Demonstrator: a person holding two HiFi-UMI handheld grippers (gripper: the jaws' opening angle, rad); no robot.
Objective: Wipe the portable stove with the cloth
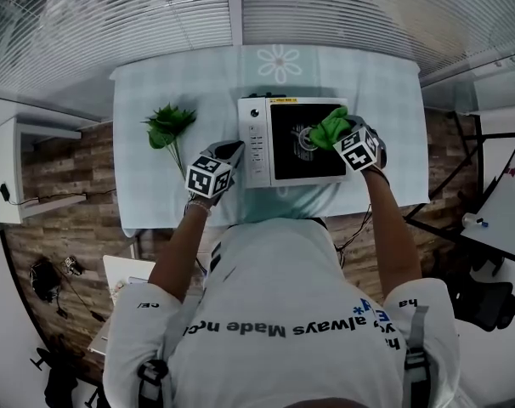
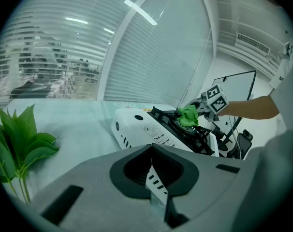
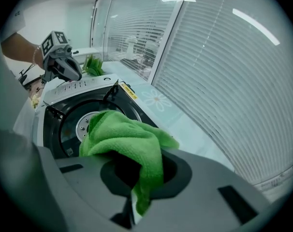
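Note:
The portable stove (image 1: pixel 259 143) is white with a black cooking top and stands mid-table. A bunched green cloth (image 1: pixel 330 127) lies over the right part of the burner area, and my right gripper (image 1: pixel 336 133) is shut on it. In the right gripper view the cloth (image 3: pixel 127 139) hangs out of the jaws above the round burner (image 3: pixel 83 127). My left gripper (image 1: pixel 233 150) is shut and empty, at the stove's front left corner beside the control panel. From its own view the stove (image 2: pixel 137 127) lies ahead, with the cloth (image 2: pixel 187 116) on it.
A green leafy sprig (image 1: pixel 170 126) lies on the table (image 1: pixel 155 185) left of the stove. Window blinds run close behind the table's far edge. A white shelf (image 1: pixel 19 168) stands at the left, and another table corner (image 1: pixel 495 219) at the right.

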